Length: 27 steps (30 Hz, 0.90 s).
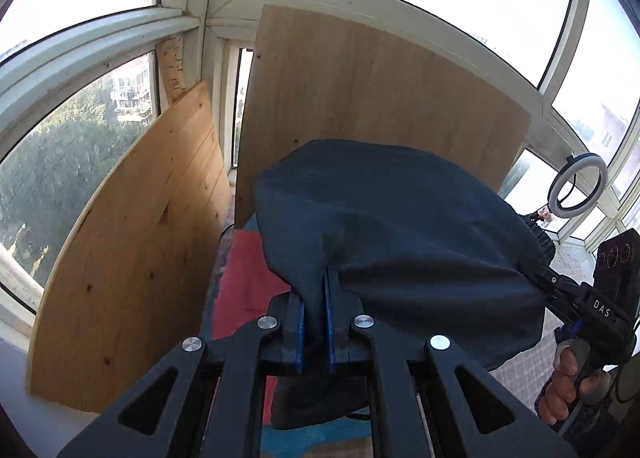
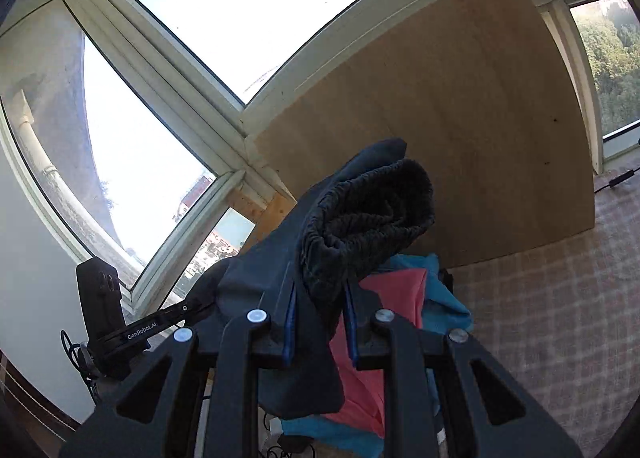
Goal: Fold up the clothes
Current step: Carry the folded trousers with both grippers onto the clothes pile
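The dark navy cloth garment with a ribbed waistband point(image 1: 400, 226) is held up in the air, spread between both tools, above the red and blue clothes point(image 2: 384, 338) at 6 o'clock. The left gripper point(image 1: 314, 298) is clamped narrowly on one edge. The right gripper point(image 2: 320, 310) is pinched on the waistband end. For a neat fold, equal tension should be kept and the edges aligned.

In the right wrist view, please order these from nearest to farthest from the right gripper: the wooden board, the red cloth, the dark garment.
1. dark garment, held in the right gripper.
2. red cloth, just below.
3. wooden board, behind, by the window.
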Tool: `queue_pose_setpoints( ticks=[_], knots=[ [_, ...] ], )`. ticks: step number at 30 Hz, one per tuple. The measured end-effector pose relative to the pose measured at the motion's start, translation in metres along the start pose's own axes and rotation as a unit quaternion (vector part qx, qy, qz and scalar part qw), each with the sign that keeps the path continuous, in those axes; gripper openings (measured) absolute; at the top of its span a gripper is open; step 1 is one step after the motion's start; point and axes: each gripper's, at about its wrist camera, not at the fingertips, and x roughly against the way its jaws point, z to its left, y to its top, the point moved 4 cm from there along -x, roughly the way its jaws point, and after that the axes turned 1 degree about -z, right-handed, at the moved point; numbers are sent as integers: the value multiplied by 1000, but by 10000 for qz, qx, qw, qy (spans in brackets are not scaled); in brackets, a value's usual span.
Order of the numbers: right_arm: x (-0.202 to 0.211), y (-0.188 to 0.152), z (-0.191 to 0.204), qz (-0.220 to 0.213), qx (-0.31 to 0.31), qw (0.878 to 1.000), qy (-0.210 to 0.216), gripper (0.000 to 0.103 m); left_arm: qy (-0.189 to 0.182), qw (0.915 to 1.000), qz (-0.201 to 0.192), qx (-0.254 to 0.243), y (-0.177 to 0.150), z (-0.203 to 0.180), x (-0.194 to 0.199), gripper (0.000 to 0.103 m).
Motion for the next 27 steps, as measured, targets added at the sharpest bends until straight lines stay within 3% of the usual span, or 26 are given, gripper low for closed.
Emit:
queue_pose_setpoints(
  ticks=[2, 5, 12, 18, 23, 27],
  knots=[
    [-45, -42, -7, 395, -75, 9991, -124, 19, 259, 9982, 511, 169, -30, 29, -42, 7],
    [-78, -88, -28, 863, -199, 9954, -358, 19, 123, 9974, 610, 377, -50, 46, -59, 7],
    [-73, -84, -14, 1070, 427, 9900, -820, 27, 333, 9982, 489, 132, -57, 39, -48, 13],
    [-66, -83, -2, 1155, 928, 9808, -1267, 33, 915, 9946, 476, -126, -69, 36, -37, 15],
    [-49, -81, 8, 1062, 1309, 9744, -1489, 34, 1212, 9922, 298, 67, -72, 44, -10, 14],
    [-25, -66, 2, 886, 1126, 9804, -1349, 34, 1034, 9944, -147, 156, -66, 30, 23, 14]
  ],
)
